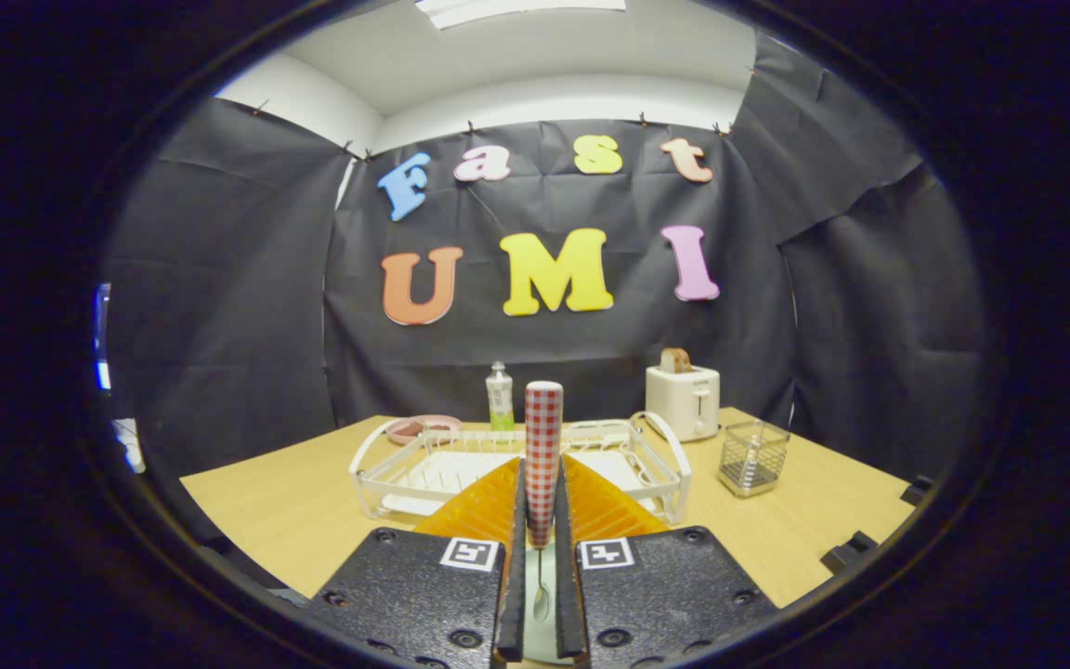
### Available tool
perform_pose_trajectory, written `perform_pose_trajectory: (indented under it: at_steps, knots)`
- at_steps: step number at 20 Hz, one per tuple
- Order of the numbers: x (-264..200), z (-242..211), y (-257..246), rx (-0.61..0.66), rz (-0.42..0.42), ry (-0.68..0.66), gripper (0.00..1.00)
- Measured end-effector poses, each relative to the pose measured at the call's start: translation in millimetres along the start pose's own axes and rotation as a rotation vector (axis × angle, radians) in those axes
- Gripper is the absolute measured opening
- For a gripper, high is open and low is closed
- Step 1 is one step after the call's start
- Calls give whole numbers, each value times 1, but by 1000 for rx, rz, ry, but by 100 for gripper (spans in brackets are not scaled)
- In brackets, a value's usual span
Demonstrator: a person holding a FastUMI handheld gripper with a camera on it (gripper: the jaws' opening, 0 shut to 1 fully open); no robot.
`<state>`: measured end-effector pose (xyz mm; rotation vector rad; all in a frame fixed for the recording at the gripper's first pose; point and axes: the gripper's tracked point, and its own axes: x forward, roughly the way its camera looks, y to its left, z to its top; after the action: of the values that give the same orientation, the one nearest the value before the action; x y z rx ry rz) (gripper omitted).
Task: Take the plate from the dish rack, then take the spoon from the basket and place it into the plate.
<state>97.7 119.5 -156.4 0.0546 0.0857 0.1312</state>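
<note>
Gripper (541,520): fingers drawn together and clamped on the spoon, one on each side of its handle. Square black-and-white marker tags sit on top of both finger blocks; no readable text on them.

Spoon (542,455): held upright, red-and-white checked handle pointing up above the fingers, metal bowl hanging down between them.

Rack (386,465): white wire dish rack on the table just beyond the fingers, with a white tray under it. Its slots look bare as far as can be seen.

Plate (422,427): pink, lying flat on the table behind the rack's far left corner.

Basket (753,457): small wire-mesh basket, to the right of the rack and apart from it.

Toaster (683,400): white, behind the rack's far right corner, a slice of bread (675,360) standing in its slot. No brand legible.

Bottle (499,397): clear with a green label, behind the rack; label too small to read.

Table (266,511): light wood top.
</note>
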Motion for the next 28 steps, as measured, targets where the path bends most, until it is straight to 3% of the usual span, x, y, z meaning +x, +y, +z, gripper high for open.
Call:
perform_pose_trajectory:
  at_steps: [3, 6, 14, 15, 18, 21, 28]
  knots:
    - [10, -25, -14, 41, -10, 90, 18]
    - [11, -21, -28, 41, -5, 89, 21]
    - [-8, -7, -69, -80, -63, 78, 96]
    - [-12, 0, -72, -72, -65, 69, 100]
    - [-28, 25, -76, -62, -69, 44, 100]
    - [-53, 40, -92, -67, -134, 94, 100]
    - [-113, 92, -95, -55, -131, 53, 100]
